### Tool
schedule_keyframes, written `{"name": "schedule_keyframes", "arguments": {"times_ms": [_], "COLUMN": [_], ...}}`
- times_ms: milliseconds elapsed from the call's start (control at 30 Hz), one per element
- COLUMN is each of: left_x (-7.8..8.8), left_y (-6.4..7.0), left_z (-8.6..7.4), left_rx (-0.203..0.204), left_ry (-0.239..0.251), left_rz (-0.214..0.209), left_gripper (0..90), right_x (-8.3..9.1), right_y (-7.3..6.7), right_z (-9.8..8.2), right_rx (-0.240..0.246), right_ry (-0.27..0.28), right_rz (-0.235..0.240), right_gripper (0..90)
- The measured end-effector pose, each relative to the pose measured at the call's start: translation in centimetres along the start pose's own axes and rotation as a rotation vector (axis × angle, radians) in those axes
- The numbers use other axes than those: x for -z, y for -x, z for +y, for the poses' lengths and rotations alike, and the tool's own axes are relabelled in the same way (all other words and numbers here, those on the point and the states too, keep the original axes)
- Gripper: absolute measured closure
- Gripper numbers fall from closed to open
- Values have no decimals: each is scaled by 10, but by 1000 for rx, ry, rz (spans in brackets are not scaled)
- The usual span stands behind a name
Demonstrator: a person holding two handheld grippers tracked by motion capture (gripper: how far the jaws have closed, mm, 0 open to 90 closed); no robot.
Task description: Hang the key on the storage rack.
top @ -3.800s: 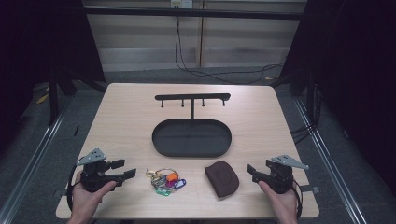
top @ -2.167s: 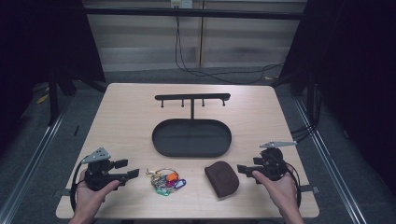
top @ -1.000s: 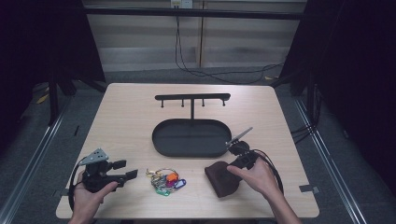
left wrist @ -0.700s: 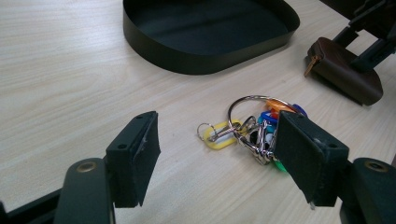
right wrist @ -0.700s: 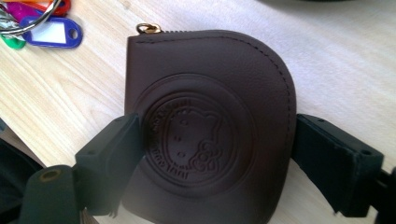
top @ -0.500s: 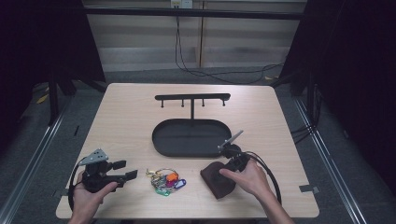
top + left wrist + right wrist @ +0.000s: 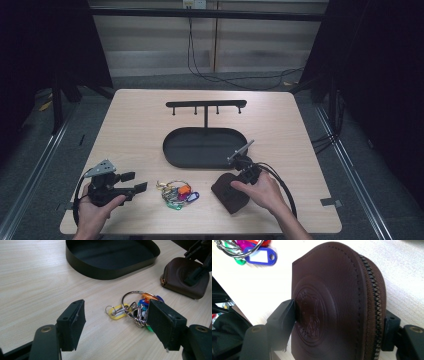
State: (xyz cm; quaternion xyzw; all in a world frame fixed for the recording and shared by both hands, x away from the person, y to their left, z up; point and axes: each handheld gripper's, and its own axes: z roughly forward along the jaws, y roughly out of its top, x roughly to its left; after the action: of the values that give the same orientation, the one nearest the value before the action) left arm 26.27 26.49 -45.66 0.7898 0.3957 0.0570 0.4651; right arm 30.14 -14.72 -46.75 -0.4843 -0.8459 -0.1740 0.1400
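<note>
A brown leather zip pouch (image 7: 225,194) (image 7: 332,290) lies at the table's front right. My right gripper (image 7: 234,186) (image 7: 338,317) has just been closing its jaws and now grips the pouch, one pad on its embossed face and the other behind the zipper edge. A bunch of keys with coloured tags (image 7: 177,192) (image 7: 137,307) lies left of the pouch. My left gripper (image 7: 134,181) (image 7: 117,317) rests open on the table, pointing at the keys, with nothing between its pads. In the left gripper view the pouch (image 7: 180,277) has the right gripper (image 7: 197,262) on it.
A black oval tray (image 7: 200,162) (image 7: 100,271) sits at the table's middle, just behind the pouch and keys. A black rack with hooks (image 7: 206,104) stands behind the tray. A cable loops from the right gripper toward the front edge.
The right hand came in from the right edge to the pouch and lowered its gripper onto it, jaws closing around it. The left hand and the keys stayed put.
</note>
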Motion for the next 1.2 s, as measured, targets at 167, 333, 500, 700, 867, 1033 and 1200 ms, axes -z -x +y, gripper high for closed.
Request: {"name": "schedule_keyframes", "arguments": {"times_ms": [167,333,500,700,867,1033,1200], "left_x": [0,0,-1,0,-1,-1,-1], "left_y": [0,0,0,0,0,0,0], "left_z": [0,0,0,0,0,0,0], "left_rx": [1,1,1,1,-2,0,-1], "left_ry": [1,2,-2,0,-3,-4,-3], "left_rz": [4,2,3,5,3,6,4], "left_gripper": [310,310,310,310,311,311,311], "right_x": [9,20,24,30,32,37,44], "right_y": [1,-1,-4,-8,-9,-13,-18], "right_z": [0,-2,-3,0,1,1,1], "right_rx": [-10,-20,-22,-17,-19,0,16], "right_ry": [27,53,58,32,20,1,-20], "right_rz": [36,87,84,15,-1,-69,-138], "right_gripper": [444,585,628,645,647,648,650]}}
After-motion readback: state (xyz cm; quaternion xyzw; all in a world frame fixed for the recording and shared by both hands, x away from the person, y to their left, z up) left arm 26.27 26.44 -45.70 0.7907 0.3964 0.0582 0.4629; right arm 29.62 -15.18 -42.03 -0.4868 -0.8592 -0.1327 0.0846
